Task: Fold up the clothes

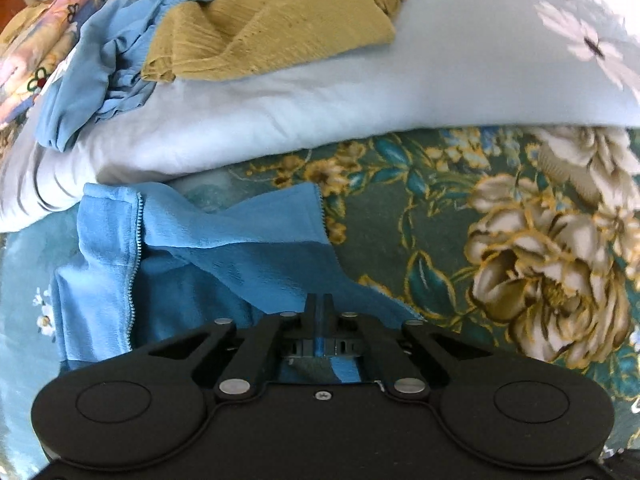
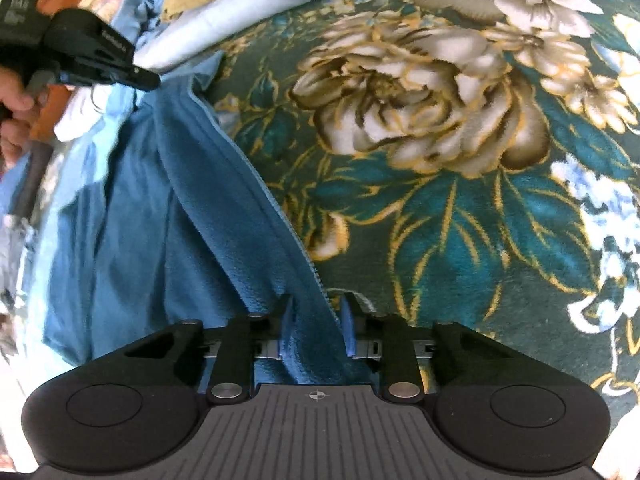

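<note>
Grasp step: blue zip garment lies crumpled on the floral bedspread, near the pale quilt. Left tool is fully closed, blue cloth pinched. Right tool is clamped narrowly over the zipper-edge fold. Next, judged: both corners to be lifted and spread flat before folding.

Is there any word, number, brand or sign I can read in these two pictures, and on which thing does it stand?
No text reads clearly.
Pale lettering on the side of the left tool: too small and blurred to read.
Pale marks on the black strap above it: blurred, unreadable.
A small round cross mark, not a word, on the ribbed body of the right tool.
</note>
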`<move>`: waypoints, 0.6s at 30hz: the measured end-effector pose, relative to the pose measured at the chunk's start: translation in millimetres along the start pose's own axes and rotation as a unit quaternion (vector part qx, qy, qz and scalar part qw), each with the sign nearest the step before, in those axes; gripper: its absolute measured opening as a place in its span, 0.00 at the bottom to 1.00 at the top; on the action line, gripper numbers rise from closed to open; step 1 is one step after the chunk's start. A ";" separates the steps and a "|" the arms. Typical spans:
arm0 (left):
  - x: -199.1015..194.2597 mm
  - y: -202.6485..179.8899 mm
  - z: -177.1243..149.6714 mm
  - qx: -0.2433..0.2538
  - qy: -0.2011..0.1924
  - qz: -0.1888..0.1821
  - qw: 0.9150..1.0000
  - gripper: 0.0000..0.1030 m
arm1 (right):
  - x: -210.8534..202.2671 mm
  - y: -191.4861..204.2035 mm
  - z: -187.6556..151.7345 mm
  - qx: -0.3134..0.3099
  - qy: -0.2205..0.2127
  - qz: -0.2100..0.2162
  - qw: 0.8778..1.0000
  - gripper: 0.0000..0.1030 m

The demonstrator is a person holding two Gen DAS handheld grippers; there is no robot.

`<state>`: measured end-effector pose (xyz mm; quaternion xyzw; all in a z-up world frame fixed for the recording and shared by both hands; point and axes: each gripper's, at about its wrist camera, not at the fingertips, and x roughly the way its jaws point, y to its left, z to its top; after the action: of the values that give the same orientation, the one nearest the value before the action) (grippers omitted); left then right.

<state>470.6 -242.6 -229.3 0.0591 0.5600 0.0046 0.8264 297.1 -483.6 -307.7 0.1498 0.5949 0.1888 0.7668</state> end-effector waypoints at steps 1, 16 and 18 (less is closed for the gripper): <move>-1.8 4.6 0.3 -0.005 -0.006 -0.003 1.000 0.00 | -2.8 1.1 -0.4 0.002 -0.002 0.011 1.000 0.05; -10.3 -7.3 9.0 -0.034 -0.004 -0.042 0.999 0.40 | -10.3 20.4 -7.6 -0.006 -0.002 0.012 1.000 0.05; -8.5 -21.0 11.0 -0.023 -0.001 -0.023 0.999 0.43 | -10.7 19.1 -8.1 -0.003 -0.004 0.011 1.000 0.05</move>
<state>476.4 -265.1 -219.5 0.0273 0.5602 -0.0019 0.8279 284.8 -471.7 -291.8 0.1551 0.5892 0.1985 0.7677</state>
